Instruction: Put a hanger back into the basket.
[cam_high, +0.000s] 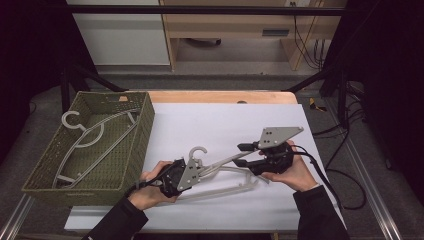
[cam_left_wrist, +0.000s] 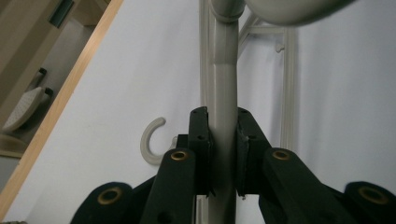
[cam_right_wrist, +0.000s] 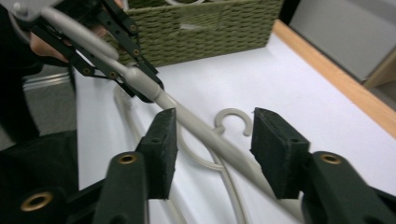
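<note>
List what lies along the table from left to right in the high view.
Green woven basket holding grey hangers → left claw shut on a hanger's arm → hook of the hanger on the white sheet → right claw, open around the same hanger's arm.

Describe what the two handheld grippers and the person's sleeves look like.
Both the left gripper and right gripper are black, each topped by a grey three-cornered plate with small holes. Brass-coloured pivot rings mark the linkage arms behind their flat black jaws. A black cable trails from the right one. Sleeves are dark.
</note>
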